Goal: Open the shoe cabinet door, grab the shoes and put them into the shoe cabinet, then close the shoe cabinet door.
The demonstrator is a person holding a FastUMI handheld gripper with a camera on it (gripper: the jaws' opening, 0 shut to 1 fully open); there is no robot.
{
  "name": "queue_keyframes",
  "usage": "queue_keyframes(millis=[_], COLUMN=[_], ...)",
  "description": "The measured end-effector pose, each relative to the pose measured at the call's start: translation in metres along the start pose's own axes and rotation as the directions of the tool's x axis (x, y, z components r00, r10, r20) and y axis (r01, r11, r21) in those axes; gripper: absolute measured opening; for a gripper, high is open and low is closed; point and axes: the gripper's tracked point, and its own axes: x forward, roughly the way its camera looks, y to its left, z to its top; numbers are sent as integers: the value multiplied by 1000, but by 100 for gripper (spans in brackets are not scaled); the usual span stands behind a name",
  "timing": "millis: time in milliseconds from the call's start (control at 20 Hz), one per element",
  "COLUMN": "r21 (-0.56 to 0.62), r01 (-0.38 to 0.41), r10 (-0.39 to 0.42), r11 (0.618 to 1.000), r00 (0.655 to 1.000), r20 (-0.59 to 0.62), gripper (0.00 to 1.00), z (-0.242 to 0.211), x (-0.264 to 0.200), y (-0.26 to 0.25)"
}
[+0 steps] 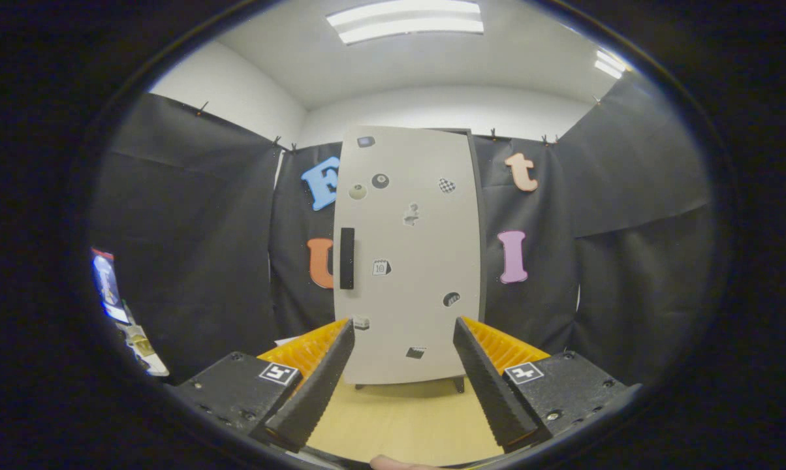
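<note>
Two ribbed jaws spread, empty; smooth flat cabinet door (409, 254) (stickered) beyond, w/ bar handle (346, 258).

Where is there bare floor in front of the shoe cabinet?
The wooden floor lies bare between the open claw fingers, from them up to the shoe cabinet feet. The door is shut, handle on its edge. Some clutter sits off by the booth wall.
</note>
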Motion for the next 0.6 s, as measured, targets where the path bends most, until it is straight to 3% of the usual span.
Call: queue_keyframes(millis=[300, 600], r21=[14, 21], r01=[59, 29], r10=[-58, -29], r11=[998, 999], r00=[998, 999], r20=[-32, -37], gripper=[100, 100], z=[-11, -17], x=[8, 6], y=[-19, -13])
